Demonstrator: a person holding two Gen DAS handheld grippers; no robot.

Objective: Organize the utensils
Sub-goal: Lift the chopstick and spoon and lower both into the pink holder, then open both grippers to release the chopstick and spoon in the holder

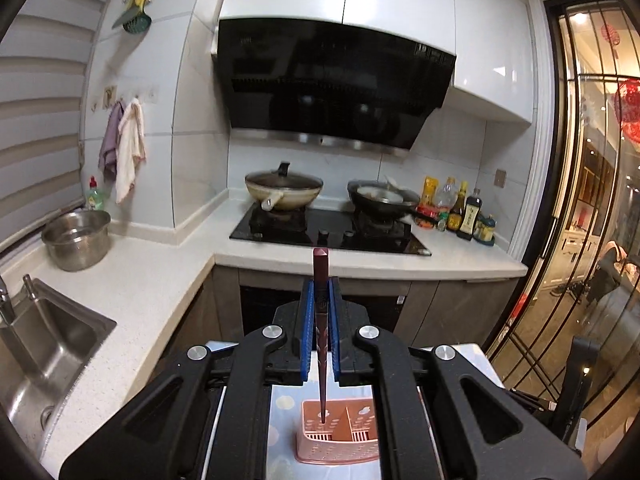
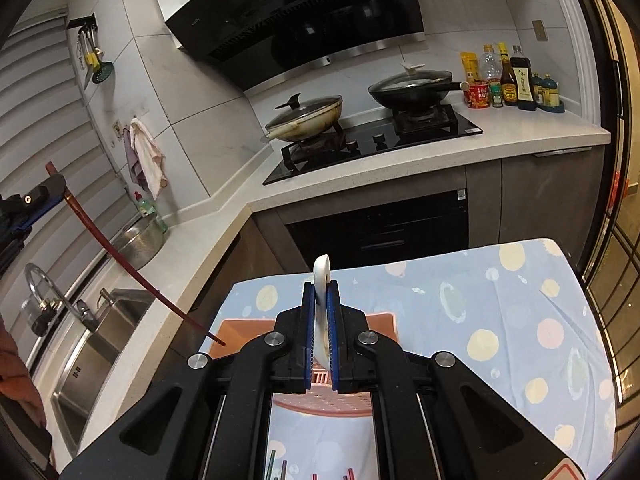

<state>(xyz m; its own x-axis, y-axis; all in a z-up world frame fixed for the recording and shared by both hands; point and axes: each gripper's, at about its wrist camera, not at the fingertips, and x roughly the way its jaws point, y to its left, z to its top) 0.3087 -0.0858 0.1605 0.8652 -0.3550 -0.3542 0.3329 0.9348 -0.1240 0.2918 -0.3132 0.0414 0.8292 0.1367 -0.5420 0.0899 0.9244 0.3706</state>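
Note:
My left gripper [image 1: 321, 284] is shut on a dark red chopstick [image 1: 321, 360], held upright with its tip over the left compartment of the pink utensil basket [image 1: 340, 446]. In the right wrist view the left gripper [image 2: 48, 188] is at the far left, with the chopstick [image 2: 132, 272] slanting down to the basket [image 2: 234, 330]. My right gripper [image 2: 321, 288] is shut on a white ceramic spoon [image 2: 321, 280], held on edge above the basket. Several more chopsticks [image 2: 280, 468] lie on the cloth at the bottom edge.
The basket stands on a table with a blue dotted cloth [image 2: 480, 320]. A steel sink [image 2: 100, 344] and countertop are at the left, with a steel pot [image 1: 76, 240]. The stove with two pans [image 1: 284, 192] and sauce bottles [image 1: 460, 208] is behind.

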